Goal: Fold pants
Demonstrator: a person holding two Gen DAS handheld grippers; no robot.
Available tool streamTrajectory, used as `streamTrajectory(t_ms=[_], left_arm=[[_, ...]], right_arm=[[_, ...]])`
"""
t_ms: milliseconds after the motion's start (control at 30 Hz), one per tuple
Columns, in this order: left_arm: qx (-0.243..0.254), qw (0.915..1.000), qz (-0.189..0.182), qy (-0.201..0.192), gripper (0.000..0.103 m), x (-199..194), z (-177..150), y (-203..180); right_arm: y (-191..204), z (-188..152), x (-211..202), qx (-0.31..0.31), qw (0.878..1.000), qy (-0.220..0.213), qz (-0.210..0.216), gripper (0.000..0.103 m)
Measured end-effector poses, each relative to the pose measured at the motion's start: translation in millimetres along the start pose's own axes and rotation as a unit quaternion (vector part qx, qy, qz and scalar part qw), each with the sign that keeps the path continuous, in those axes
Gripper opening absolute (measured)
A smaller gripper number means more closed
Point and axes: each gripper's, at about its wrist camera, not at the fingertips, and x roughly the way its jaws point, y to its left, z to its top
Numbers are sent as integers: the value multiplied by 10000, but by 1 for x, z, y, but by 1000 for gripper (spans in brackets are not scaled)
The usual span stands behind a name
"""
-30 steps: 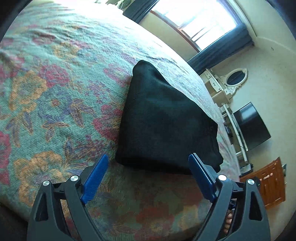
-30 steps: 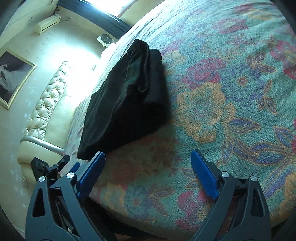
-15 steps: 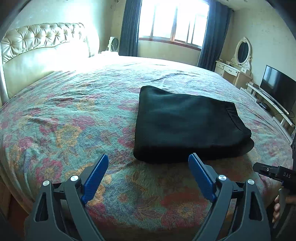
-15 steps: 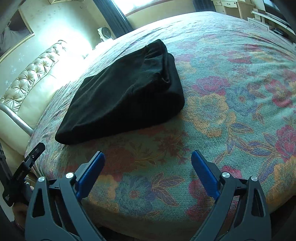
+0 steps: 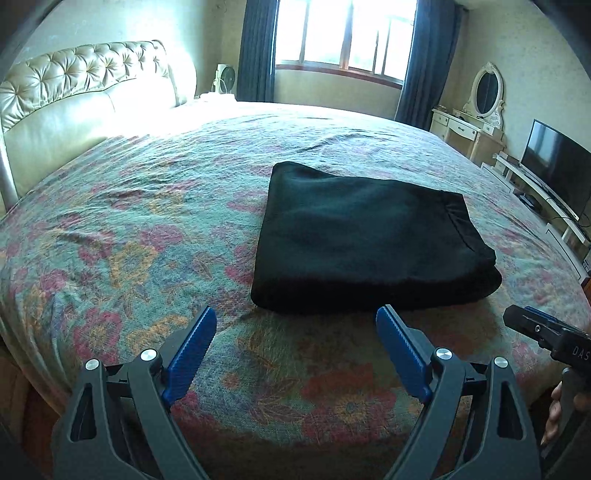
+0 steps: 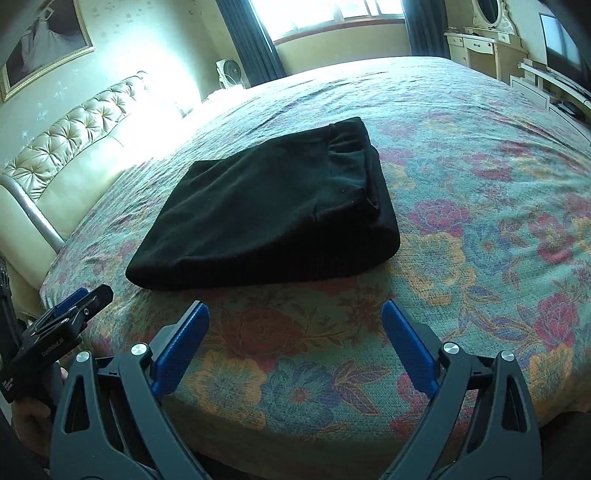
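On the floral-patterned woven bedspread (image 5: 129, 229) lie the folded black fabric pants (image 5: 365, 236); nearer than the pants, the left gripper (image 5: 295, 347) and right gripper (image 6: 295, 343) gape wide, empty.

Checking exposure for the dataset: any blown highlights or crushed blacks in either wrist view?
Left wrist view: window blown white, glare washing the headboard and far bedspread; folded black pants nearly textureless. Right wrist view: glare again on the headboard, pants show slightly more fold detail; fisheye bends the bed edge in both.

Both wrist views angled down, near bed's (image 5: 155, 206) edge, sharing pants (image 5: 365, 240)
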Motion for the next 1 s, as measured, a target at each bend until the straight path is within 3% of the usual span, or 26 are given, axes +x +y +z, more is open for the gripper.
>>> streamTrajectory(t_ms=[367, 1000], left_arm=[[-229, 9982, 260, 494, 87, 15, -7, 10], [-180, 9976, 245, 622, 87, 19, -8, 8]], right_arm=[[0, -3, 3, 38, 10000, 74, 33, 95], [-1, -4, 1, 60, 9999, 124, 51, 95]])
